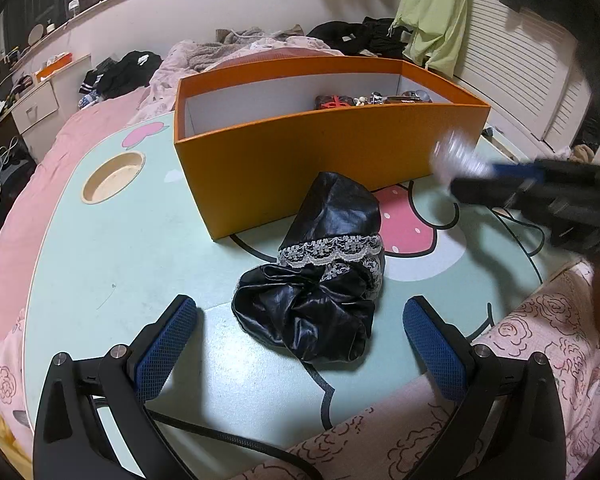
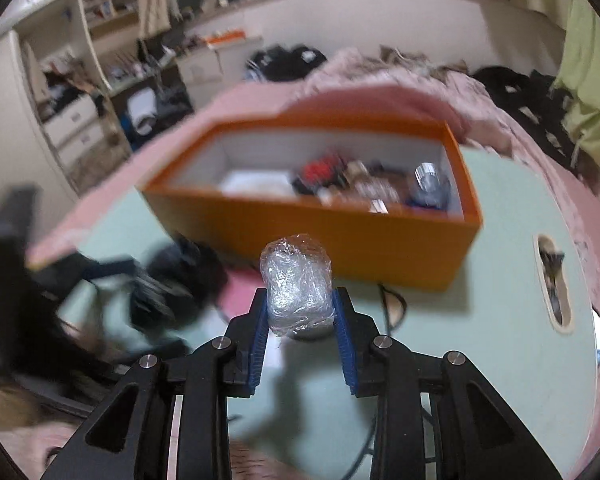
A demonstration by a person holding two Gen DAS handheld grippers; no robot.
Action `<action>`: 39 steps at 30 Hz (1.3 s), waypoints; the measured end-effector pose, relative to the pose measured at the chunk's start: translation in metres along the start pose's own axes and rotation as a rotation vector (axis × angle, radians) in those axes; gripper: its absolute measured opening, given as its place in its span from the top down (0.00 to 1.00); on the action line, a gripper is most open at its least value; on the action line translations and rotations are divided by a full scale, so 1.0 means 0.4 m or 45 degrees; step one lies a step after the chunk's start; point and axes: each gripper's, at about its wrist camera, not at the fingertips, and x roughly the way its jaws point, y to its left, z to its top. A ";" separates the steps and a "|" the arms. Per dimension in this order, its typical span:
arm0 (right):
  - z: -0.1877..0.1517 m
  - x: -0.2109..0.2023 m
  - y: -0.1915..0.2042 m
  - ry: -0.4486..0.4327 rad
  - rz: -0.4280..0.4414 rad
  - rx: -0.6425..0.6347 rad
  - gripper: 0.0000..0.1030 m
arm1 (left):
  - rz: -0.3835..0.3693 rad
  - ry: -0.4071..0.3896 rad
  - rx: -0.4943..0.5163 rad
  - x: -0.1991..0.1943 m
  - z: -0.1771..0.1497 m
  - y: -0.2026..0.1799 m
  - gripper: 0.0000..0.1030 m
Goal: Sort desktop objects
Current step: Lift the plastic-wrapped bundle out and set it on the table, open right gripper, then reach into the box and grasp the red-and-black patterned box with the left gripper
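In the left wrist view, the left gripper [image 1: 300, 344] fills the bottom of the frame with its two blue-padded fingers [image 1: 162, 346] spread wide apart and holding nothing. Between and just beyond them, near the centre of the frame, a crumpled black satin garment with white lace trim [image 1: 324, 276] lies on the mint-green cartoon-printed table [image 1: 112, 264]. Its far end rises toward the front wall of the orange box [image 1: 300, 156], which stands just behind it across the middle of the frame. The box is open-topped with a white interior, and small items show over its rim at the right end. A round recess [image 1: 114, 176] is sunk into the table at left of centre. At the right edge, the right gripper [image 1: 488, 176] reaches in above the table, blurred, with a pale object at its tip close to the box's right front corner.

In the right wrist view, the right gripper [image 2: 300, 312] sits at bottom centre, its blue pads [image 2: 260, 332] closed against both sides of a ball of crinkled clear plastic wrap [image 2: 296, 280], held above the table [image 2: 500, 320]. Behind the ball, the orange box [image 2: 340, 240] spans the middle of the frame. Inside it lie mixed small objects, among them something red [image 2: 320, 170] and a silvery cylinder [image 2: 428, 178] at its right end. The black garment [image 2: 172, 288] shows blurred at left of centre, and the left gripper [image 2: 24, 280] is a dark blur at the left edge. Beyond the table, at the top of both frames, a pink bed [image 1: 100, 108] carries heaped clothes.
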 end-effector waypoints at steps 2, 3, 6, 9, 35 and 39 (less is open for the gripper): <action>-0.025 0.026 -0.011 0.011 -0.043 -0.006 0.61 | 0.001 0.000 -0.002 0.000 -0.001 0.001 0.00; -0.031 0.030 -0.011 -0.015 -0.066 -0.019 0.47 | 0.002 0.002 -0.001 0.002 -0.001 0.001 0.00; -0.044 0.046 -0.001 0.054 -0.152 -0.064 0.00 | 0.001 0.000 -0.003 0.002 -0.002 0.001 0.00; -0.061 0.035 -0.011 0.032 -0.156 -0.044 0.00 | 0.002 -0.002 -0.004 0.002 -0.002 0.001 0.00; -0.071 0.022 -0.022 0.004 -0.162 -0.019 0.00 | -0.130 -0.196 -0.031 -0.091 0.292 0.034 0.18; -0.072 0.021 -0.022 0.004 -0.161 -0.019 0.00 | -0.172 0.066 -0.053 0.063 0.415 0.022 0.32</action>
